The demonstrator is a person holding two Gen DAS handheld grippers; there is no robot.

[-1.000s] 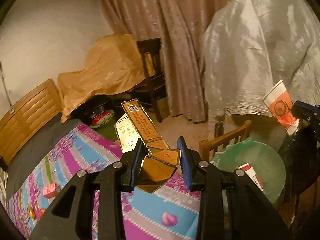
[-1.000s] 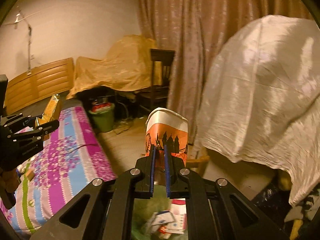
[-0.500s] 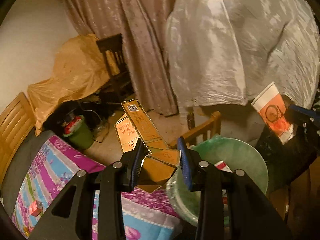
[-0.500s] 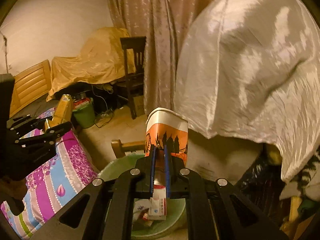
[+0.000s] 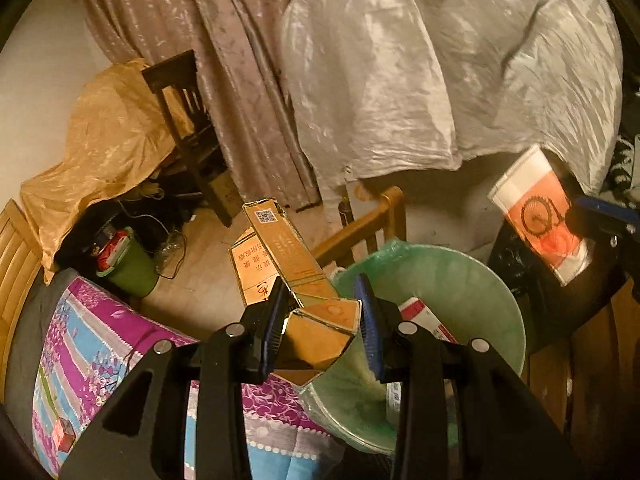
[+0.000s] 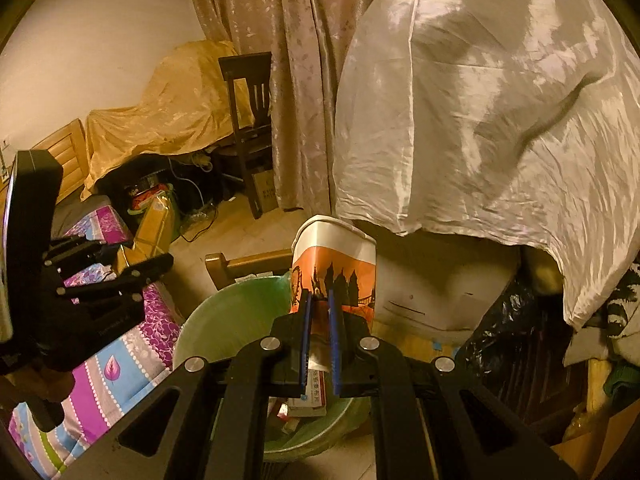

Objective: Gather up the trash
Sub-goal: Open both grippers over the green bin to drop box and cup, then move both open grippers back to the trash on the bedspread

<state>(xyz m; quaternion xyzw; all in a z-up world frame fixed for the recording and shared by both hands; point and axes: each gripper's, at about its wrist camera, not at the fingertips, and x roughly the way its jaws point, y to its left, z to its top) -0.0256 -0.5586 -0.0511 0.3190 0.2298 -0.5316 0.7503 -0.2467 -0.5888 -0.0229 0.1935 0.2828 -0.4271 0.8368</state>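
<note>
My left gripper (image 5: 320, 328) is shut on a flattened gold cardboard carton (image 5: 288, 256) and holds it over the near rim of a green-lined trash bin (image 5: 492, 292). My right gripper (image 6: 319, 336) is shut on an orange and white paper cup (image 6: 334, 268), squeezed flat at its base, above the same bin (image 6: 224, 320). The bin holds a red and white box (image 6: 314, 394) and other scraps. The cup (image 5: 538, 216) and right gripper also show at the right of the left wrist view. The left gripper (image 6: 104, 268) with the carton shows at the left of the right wrist view.
A bed with a purple and blue floral sheet (image 5: 100, 360) lies left of the bin. A wooden chair back (image 5: 360, 228) stands behind the bin. A small green bin (image 5: 128, 268), a dark chair (image 5: 180, 120), a gold-draped pile and a large white-draped mound (image 6: 480, 120) stand beyond.
Both grippers have swung right from over the bed to over the green-lined bin, each still holding its item. The bin now lies directly beneath them.
</note>
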